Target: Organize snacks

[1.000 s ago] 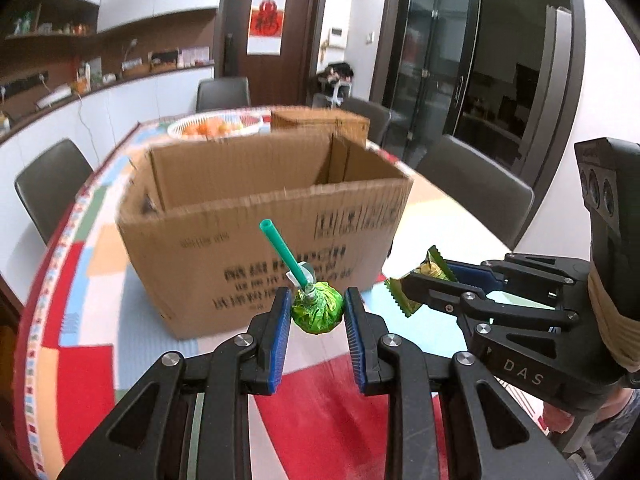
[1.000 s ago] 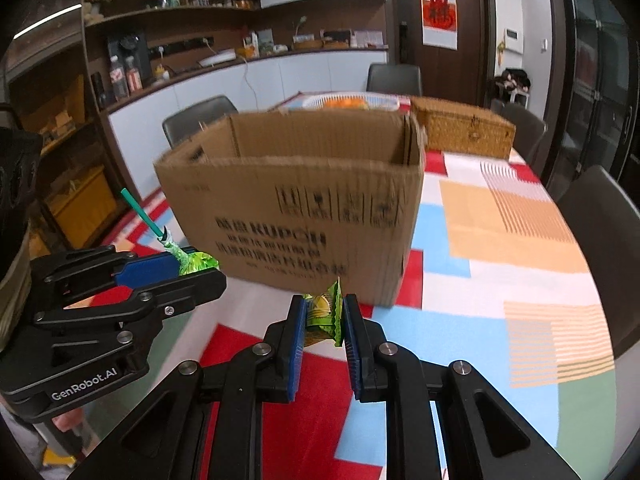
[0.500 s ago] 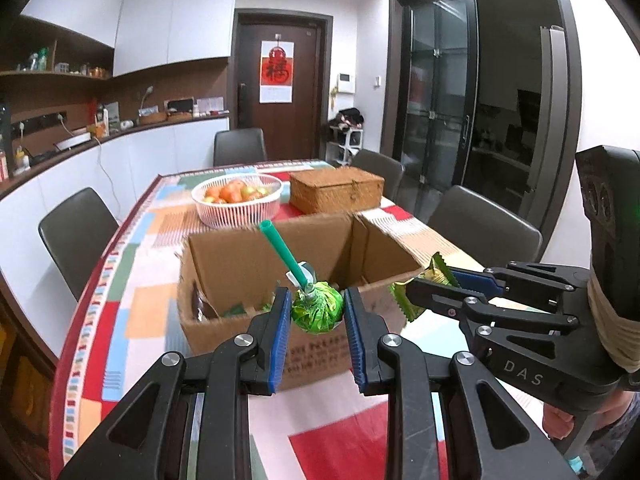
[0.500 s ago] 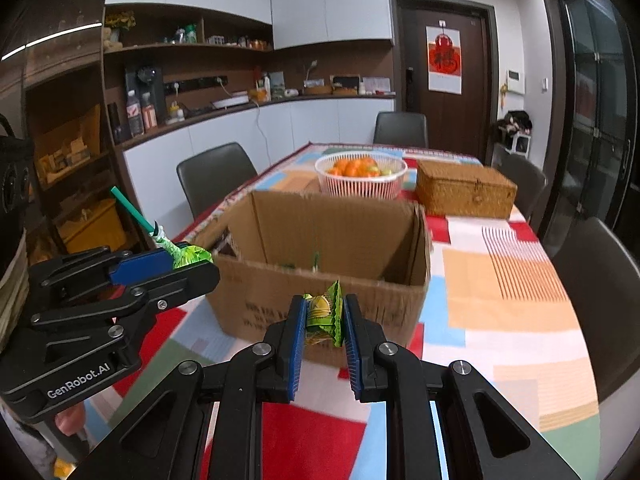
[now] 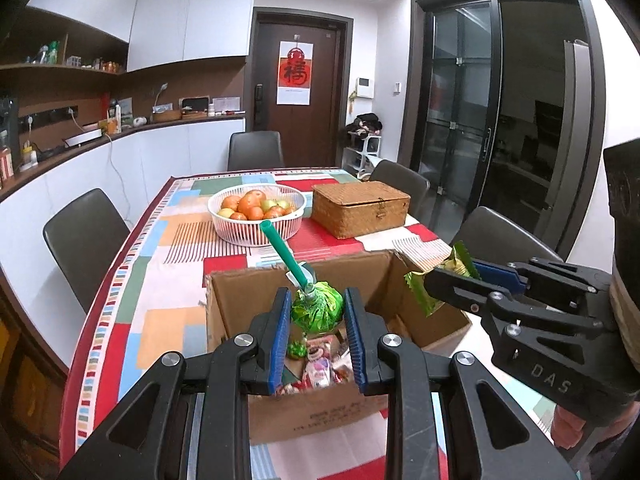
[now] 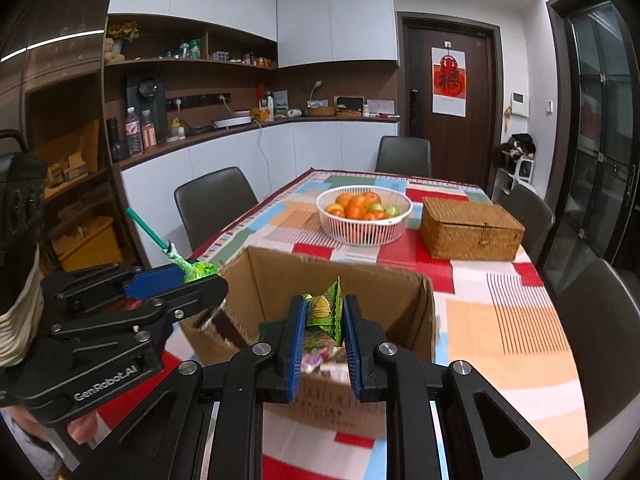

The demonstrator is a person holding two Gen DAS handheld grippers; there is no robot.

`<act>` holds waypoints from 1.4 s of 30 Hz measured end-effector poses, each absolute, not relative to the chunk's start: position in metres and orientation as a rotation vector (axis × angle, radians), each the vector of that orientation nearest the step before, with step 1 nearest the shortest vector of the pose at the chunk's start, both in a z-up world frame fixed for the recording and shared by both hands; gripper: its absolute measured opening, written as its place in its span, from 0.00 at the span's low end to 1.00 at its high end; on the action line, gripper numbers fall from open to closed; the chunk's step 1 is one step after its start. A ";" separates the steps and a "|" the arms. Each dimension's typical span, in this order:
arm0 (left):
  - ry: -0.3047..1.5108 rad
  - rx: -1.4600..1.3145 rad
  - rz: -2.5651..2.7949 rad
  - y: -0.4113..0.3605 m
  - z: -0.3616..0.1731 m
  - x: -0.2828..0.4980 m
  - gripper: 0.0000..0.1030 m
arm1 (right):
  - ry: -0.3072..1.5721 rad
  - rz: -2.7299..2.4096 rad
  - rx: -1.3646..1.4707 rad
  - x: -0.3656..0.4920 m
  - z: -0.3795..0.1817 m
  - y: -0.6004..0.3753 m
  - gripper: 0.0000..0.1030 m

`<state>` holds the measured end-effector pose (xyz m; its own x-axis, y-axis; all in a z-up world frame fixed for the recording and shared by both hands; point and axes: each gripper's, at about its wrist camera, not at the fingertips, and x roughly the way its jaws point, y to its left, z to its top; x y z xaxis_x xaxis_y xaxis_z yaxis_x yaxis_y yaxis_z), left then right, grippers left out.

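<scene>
The open brown cardboard box (image 5: 320,344) serves as the landmark here: it stands on the patchwork-coloured tabletop (image 5: 160,264), and both snacks hang above its open top. The left hand-held gripper (image 5: 318,332) is closed on a round lollipop in crinkled green foil with a teal plastic stick (image 5: 317,312), its blue pads pressing the wrapped head from either side while the stick slants up and away over the box's far wall. To the right of it, above the box's right flap, the right hand-held gripper (image 6: 323,334) is clamped narrowly on a small flat green-and-yellow candy packet with serrated ends (image 6: 325,316), held on edge between the pads. Inside the box, a few wrapped sweets in pink, red and green (image 5: 320,364) already lie on the bottom. Beyond the box stand a white plastic basket of oranges (image 5: 256,216) and a woven wicker lidded case (image 5: 360,208) (neither seems part of the job). Both snacks look very light; the lollipop's head is probably hard under slippery foil, so gripping across the ball rather than the thin stick seems the steadier hold, while the packet is soft and crushable and is best pinched flat across its middle. My judgement is that the carry is nearly done and that simply opening the jaws over the box would drop each piece in.
</scene>
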<state>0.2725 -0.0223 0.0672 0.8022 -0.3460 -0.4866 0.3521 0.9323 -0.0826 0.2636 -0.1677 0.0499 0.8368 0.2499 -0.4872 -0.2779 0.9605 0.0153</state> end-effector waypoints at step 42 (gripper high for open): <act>0.515 0.057 -0.203 -0.010 0.060 0.190 0.63 | 0.557 0.128 -0.047 0.214 0.038 -0.176 0.65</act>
